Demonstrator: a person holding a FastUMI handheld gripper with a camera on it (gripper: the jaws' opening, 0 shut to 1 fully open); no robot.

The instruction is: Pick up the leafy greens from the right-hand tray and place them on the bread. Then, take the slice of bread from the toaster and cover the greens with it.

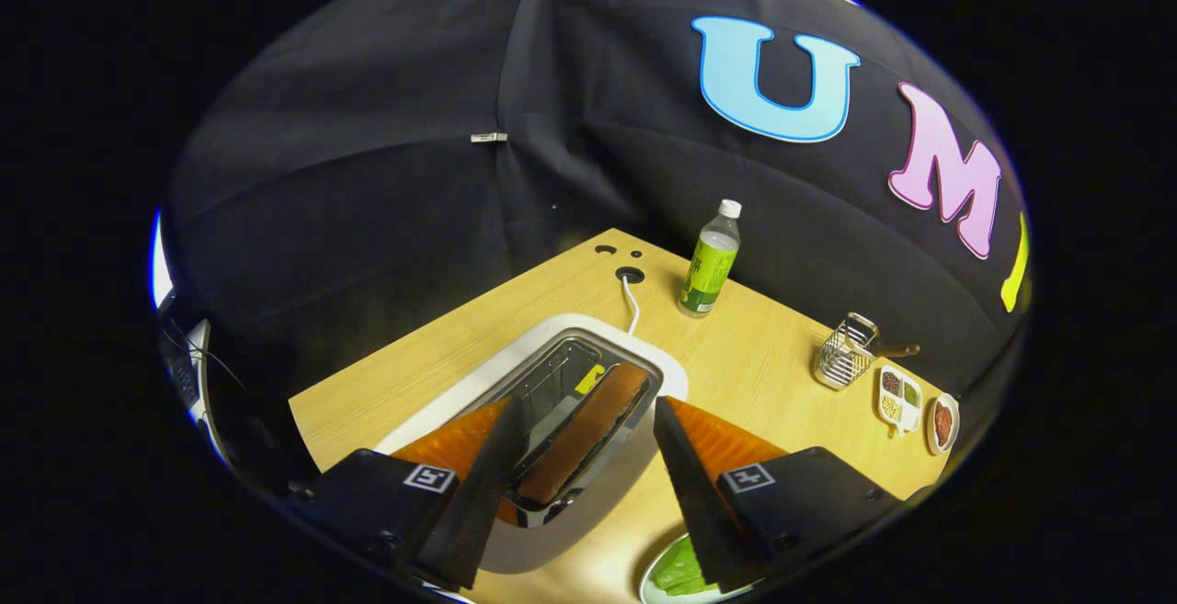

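I have the gripper point(588, 420) poised above the toaster point(552, 420), fingers spread wide and holding nothing. The slice of bread point(588, 429) stands upright in the toaster slot, between the fingers and just ahead of them. The leafy greens point(679, 569) lie on a plate point(649, 578) just beside the toaster. I judge the bread-retrieval step is in hand. Next move: descend, straddle the slice's top edge, close both fingers, lift vertically.

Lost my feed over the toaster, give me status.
Hand-held gripper open, fingers straddling the toaster slot. Bread slice in slot, not gripped. Greens on plate near right finger. Nothing blocking.
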